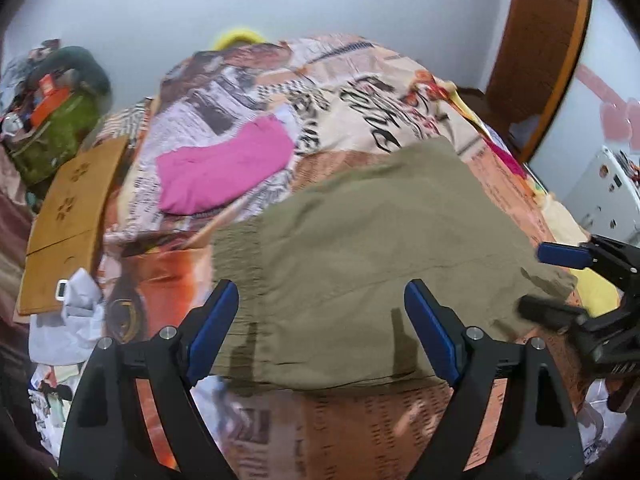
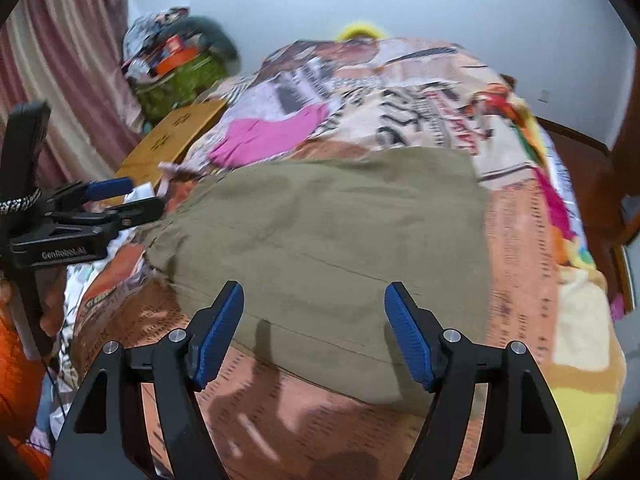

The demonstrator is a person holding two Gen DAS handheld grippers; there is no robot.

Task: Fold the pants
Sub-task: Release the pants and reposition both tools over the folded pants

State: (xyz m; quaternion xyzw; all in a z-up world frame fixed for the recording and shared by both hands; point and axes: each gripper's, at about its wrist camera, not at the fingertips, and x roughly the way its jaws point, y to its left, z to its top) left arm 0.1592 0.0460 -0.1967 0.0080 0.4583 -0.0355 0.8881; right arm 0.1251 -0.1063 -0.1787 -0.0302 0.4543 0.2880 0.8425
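We see the olive pants [image 1: 360, 248] lying flat on the bed's printed bedspread [image 1: 360, 420] — a pink garment [image 1: 224, 168] lies beyond them. Left tool [image 1: 322, 304] and right tool [image 2: 314, 304] hover above the pants' near edge — both with fingers spread apart, gripping nothing.

**Soft indoor light, motion blur, heavy fisheye**

Even, cool light in both views; no glare on the pale wall [image 1: 360, 12]. Finger shadows of the left gripper [image 1: 322, 312] fall as dark strips on the olive pants [image 1: 360, 232]; those of the right gripper [image 2: 314, 312] fall on the pants and the printed bedspread [image 2: 520, 240]. Bedspread print and the pink garment [image 1: 224, 172] are smeared by blur. Gripper fingers stay sharper. Straight lines bow; black vignette fills the corners.
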